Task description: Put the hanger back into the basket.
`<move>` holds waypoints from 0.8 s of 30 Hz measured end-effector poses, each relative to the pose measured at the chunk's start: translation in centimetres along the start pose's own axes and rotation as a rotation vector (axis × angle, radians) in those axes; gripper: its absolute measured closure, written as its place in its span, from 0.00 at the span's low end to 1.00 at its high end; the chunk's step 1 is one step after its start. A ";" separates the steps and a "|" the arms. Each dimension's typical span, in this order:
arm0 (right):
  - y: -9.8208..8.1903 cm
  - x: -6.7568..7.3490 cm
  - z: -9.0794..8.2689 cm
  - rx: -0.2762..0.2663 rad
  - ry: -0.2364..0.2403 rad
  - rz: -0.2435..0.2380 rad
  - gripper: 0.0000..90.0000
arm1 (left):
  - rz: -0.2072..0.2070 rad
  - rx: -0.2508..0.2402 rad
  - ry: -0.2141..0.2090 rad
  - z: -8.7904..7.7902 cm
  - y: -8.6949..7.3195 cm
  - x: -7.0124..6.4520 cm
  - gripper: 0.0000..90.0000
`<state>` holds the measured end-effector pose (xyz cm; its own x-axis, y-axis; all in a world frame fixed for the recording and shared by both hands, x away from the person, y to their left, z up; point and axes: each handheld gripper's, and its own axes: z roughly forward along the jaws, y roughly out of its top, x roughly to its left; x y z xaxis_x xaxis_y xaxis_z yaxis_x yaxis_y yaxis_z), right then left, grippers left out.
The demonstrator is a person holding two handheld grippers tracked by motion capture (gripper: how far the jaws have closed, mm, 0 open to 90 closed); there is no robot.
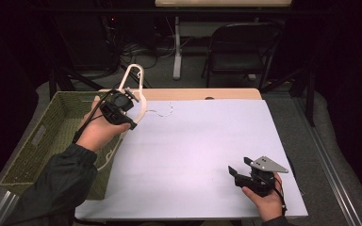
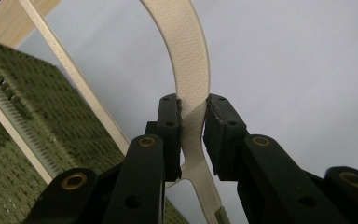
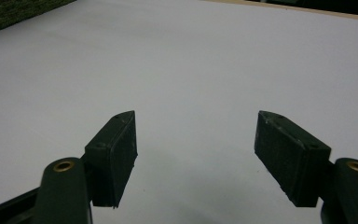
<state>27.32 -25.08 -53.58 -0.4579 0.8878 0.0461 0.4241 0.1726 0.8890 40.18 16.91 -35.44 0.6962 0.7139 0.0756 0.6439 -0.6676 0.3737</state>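
A cream plastic hanger (image 1: pixel 143 104) is held up over the table's far left corner, its hook loop (image 1: pixel 133 70) pointing away from me. My left gripper (image 1: pixel 132 95) is shut on one curved arm of it. In the left gripper view the two black pads (image 2: pixel 171 126) press on the cream band (image 2: pixel 189 56) from both sides, and the hanger's thin bar (image 2: pixel 74 70) runs off to the left. My right gripper (image 1: pixel 239 165) rests low at the near right of the white sheet. Its jaws stand wide apart (image 3: pixel 196 140) with nothing between them.
A green woven basket (image 1: pixel 52 127) stands along the table's left side, just under the left hand, and appears in the left gripper view (image 2: pixel 37 116). A thin pale wire (image 1: pixel 162 112) lies on the white sheet (image 1: pixel 202 141). A folding chair (image 1: pixel 240 47) stands beyond the table.
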 end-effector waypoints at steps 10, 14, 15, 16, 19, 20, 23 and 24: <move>0.1 0.1 0.2 0.005 0.009 -0.007 0.33 | -0.143 -0.042 -0.008 -0.7 -2.8 3.5 0.85; 0.1 0.1 0.2 0.013 0.007 -0.006 0.33 | -0.188 -0.056 -0.015 -0.7 -3.8 4.6 0.85; 0.1 0.1 0.2 0.005 0.004 -0.006 0.33 | -0.197 -0.057 -0.014 -0.7 -4.1 4.9 0.85; 0.1 0.1 0.2 0.004 0.007 -0.007 0.33 | -0.210 -0.059 -0.015 -0.8 -4.3 5.1 0.85; 0.1 0.1 0.2 0.005 0.007 -0.005 0.33 | -0.236 -0.070 -0.027 -0.8 -5.0 5.7 0.85; 0.1 0.1 0.2 0.006 0.004 -0.005 0.33 | -0.244 -0.074 -0.030 -0.8 -5.2 5.9 0.85; 0.1 0.1 0.2 0.003 0.005 -0.003 0.33 | -0.263 -0.088 -0.040 -0.8 -5.9 6.3 0.85; 0.1 0.2 0.2 0.003 0.004 -0.003 0.33 | -0.268 -0.095 -0.043 -0.7 -6.2 6.4 0.85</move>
<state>27.44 -24.84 -53.59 -0.4621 0.8857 0.0450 0.4250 0.1766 0.8878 40.42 25.74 -36.58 0.5196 0.8510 -0.0761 0.7754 -0.4322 0.4604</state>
